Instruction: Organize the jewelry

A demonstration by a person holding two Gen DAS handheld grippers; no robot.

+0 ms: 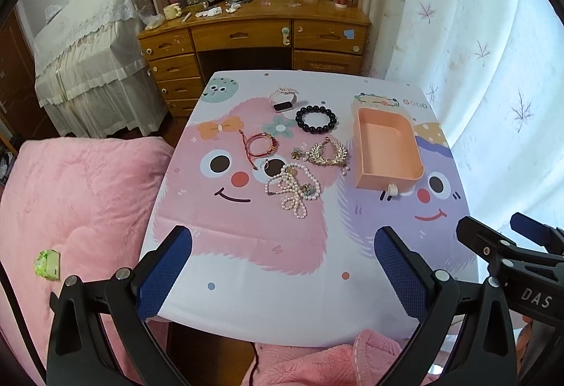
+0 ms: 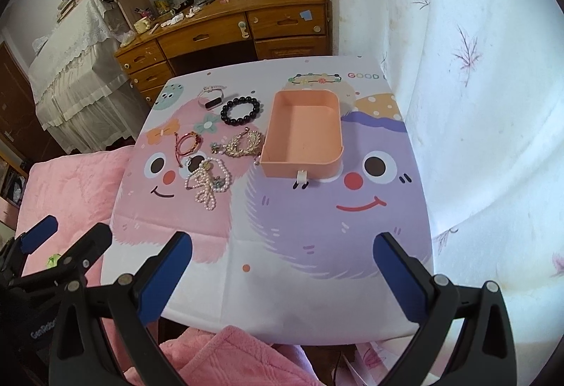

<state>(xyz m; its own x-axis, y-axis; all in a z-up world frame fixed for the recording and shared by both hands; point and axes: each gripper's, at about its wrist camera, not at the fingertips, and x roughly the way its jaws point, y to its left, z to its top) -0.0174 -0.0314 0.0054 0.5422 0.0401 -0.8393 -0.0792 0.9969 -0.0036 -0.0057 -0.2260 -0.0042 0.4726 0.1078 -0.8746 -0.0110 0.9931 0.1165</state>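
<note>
An empty peach drawer box sits on the cartoon-print table. Left of it lie a pearl necklace, a gold leaf bracelet, a red cord bracelet, a black bead bracelet and a pink-strapped watch. My left gripper hangs open over the near table edge, nothing in it. My right gripper is open too, near the front edge, also visible as the right gripper beside the left one.
A pink quilted bed borders the table's left side, with a small green packet on it. A wooden desk with clutter stands behind. A white curtain hangs along the right. Pink fabric lies below the front edge.
</note>
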